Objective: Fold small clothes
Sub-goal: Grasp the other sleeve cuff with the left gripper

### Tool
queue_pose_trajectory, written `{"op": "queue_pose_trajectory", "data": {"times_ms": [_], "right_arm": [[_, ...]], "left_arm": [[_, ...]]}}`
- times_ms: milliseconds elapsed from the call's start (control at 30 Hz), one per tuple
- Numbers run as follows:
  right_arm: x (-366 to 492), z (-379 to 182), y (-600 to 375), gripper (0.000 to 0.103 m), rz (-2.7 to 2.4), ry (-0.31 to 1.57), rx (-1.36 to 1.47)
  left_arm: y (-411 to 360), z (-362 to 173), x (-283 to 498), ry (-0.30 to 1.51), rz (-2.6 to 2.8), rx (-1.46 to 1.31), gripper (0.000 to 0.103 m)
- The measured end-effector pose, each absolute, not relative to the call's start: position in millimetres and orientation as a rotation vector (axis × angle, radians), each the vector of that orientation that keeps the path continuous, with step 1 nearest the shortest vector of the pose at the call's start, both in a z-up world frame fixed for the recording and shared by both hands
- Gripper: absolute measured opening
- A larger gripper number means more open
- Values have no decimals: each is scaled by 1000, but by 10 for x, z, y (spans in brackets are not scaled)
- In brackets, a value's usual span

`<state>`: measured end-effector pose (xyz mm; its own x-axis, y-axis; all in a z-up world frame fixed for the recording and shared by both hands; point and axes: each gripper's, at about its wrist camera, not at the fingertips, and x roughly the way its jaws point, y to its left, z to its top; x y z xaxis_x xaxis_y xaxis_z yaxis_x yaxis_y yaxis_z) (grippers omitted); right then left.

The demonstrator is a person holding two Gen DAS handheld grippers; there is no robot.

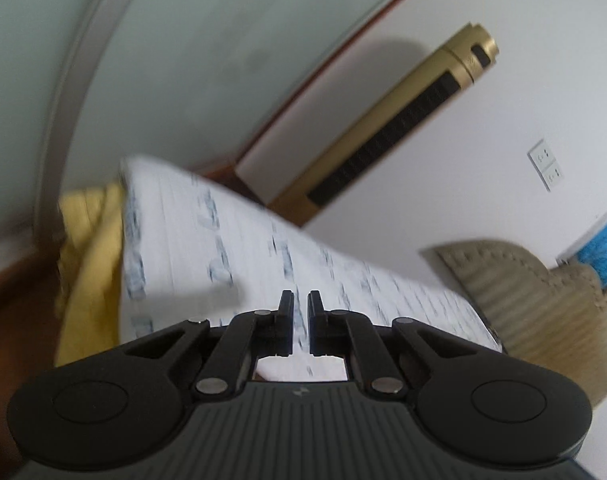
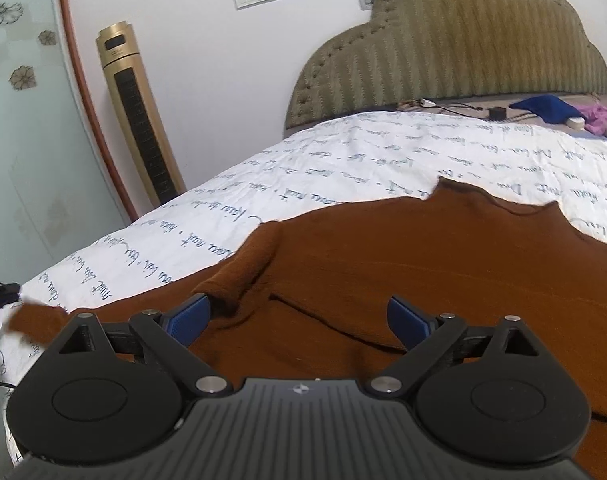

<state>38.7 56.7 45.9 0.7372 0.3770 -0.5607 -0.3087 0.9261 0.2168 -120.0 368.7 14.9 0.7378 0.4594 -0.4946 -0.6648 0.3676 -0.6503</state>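
Note:
A brown knit garment (image 2: 403,264) lies spread on the white script-printed bedsheet (image 2: 323,168) in the right wrist view, with a rolled sleeve (image 2: 239,276) at its left. My right gripper (image 2: 299,320) is open, its blue pads low over the garment, the left pad (image 2: 187,320) beside the sleeve end. My left gripper (image 1: 300,320) is nearly shut with a narrow gap, nothing seen between its fingers, tilted and blurred above the sheet (image 1: 231,248). A yellow cloth (image 1: 91,272) hangs at the bed's left edge. The brown garment is not in the left wrist view.
A gold tower fan (image 2: 139,120) stands by the wall left of the bed. A padded headboard (image 2: 455,48) is at the far end. A blue cloth (image 2: 543,108), purple cloth, cable and charger lie near it. A frosted glass door (image 2: 23,120) is at left.

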Motion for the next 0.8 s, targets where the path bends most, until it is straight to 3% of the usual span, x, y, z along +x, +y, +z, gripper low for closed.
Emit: {"op": "queue_pose_trajectory", "data": {"times_ms": [133,333,367,433,467,500,800], "right_arm": [[391,429,450,94,348,656,156],[344,442,590,96,398,638,74],[347,440,631,96,405,635,64],[355,432,694,96,417,639,62],[361,421,717,96,423,645,65],[365,425,735,96,426,650,67],[330,357,689,97,406,677,87]], "left_arm": [[3739,257,-1122,235,725,-939,7],[3708,-2,-928,526,317,-1209,12],[3650,-63,-921,559,267,-1246,21],[3542,-194,-920,599,222,-1323,53],[3514,-254,-919,600,215,-1360,78],[3497,-294,-927,593,223,-1372,83],[3451,-531,-1065,559,363,-1437,82]]}}
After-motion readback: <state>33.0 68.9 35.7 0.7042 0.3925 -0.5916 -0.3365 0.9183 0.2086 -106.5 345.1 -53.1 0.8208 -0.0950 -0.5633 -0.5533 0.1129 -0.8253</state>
